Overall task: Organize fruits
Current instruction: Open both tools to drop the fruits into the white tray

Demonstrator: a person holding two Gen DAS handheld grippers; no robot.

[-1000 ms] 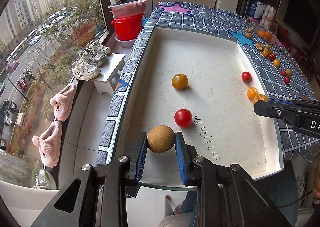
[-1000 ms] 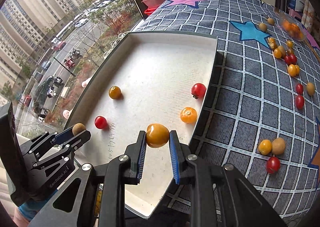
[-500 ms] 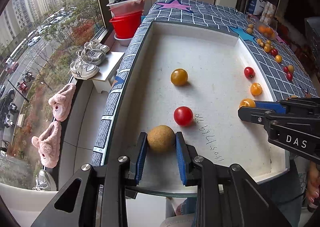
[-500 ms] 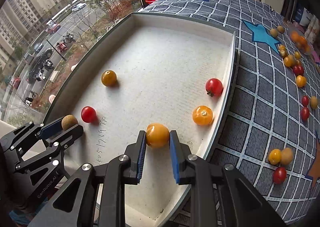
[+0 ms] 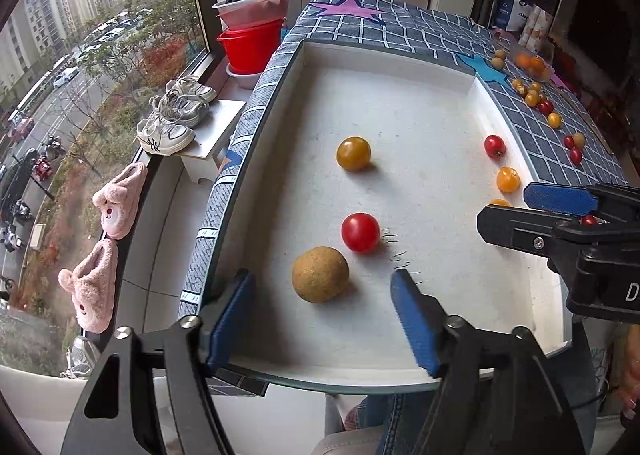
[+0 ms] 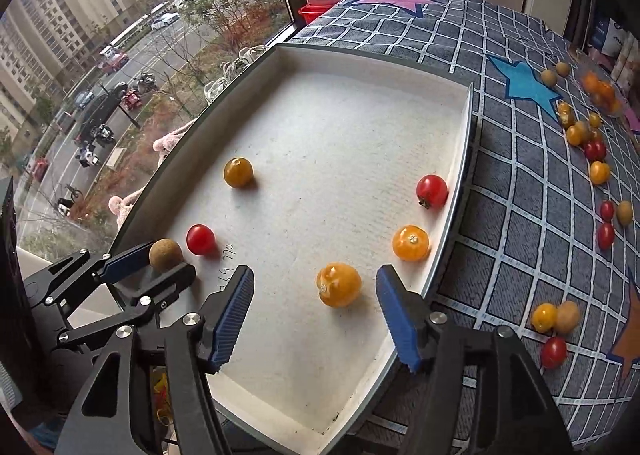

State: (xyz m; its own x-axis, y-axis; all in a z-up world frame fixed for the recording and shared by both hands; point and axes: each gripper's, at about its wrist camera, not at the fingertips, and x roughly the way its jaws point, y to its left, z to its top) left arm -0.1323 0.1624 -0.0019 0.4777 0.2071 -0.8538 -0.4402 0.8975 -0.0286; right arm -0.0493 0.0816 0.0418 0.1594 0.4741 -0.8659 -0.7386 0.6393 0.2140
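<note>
A round, matte brown fruit (image 5: 320,274) with a speckled skin sat on the floor of the white tray (image 5: 384,55), loose between the spread fingers of the left gripper (image 5: 323,313), touching neither pad. A glossy yellow-orange tomato (image 6: 339,284) lay likewise free between the parted fingers of the right gripper (image 6: 315,305). From the brown fruit, a red tomato (image 5: 360,232) sat at one o'clock. Only the right wrist view showed the yellow-orange tomato whole; in the left it was mostly hidden behind the right gripper.
</note>
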